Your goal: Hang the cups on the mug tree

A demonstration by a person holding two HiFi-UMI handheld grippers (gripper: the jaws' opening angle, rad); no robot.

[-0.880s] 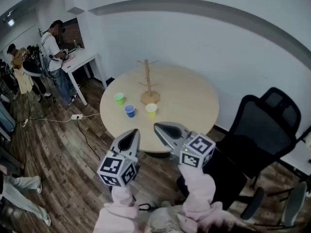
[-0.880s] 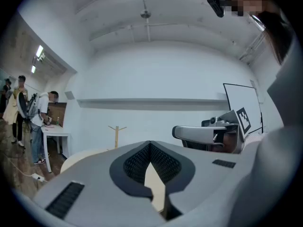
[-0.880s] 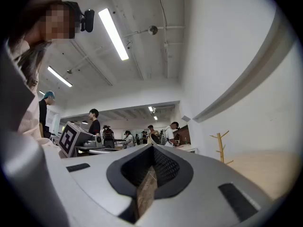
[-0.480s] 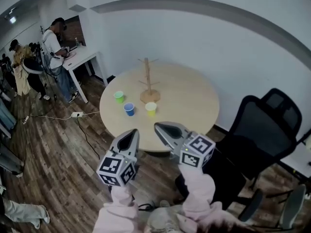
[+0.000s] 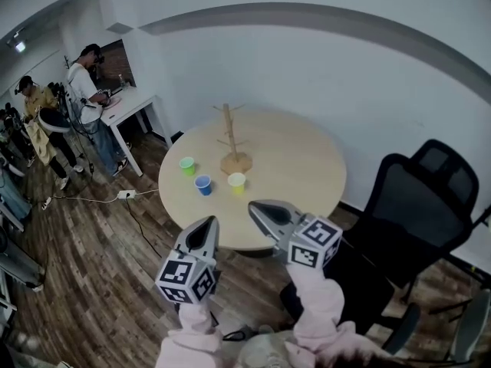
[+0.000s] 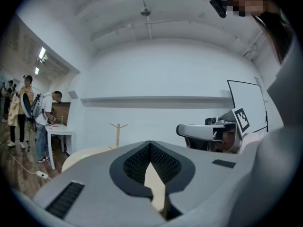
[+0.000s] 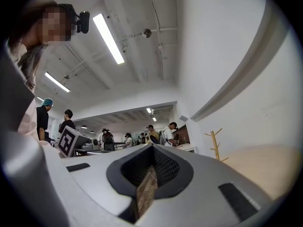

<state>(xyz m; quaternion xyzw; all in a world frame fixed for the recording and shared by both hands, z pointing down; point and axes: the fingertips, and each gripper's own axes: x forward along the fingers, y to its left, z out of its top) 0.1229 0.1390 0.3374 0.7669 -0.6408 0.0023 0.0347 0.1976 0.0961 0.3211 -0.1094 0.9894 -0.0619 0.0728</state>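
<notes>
While I hold left gripper [image 5: 208,223] and right gripper [image 5: 256,205] closed, empty, cups [image 5: 203,184] and tree [image 5: 229,134] stand well beyond the fingers [image 5: 201,238].

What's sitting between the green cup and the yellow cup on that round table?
The blue cup stands between the green cup and the yellow cup, set slightly nearer the person. The head view shows it.

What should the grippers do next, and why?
Probably move the right gripper forward toward the yellow cup and open it: it and the left gripper are shut, empty, short of the table, and no cup hangs on the mug tree yet.
</notes>
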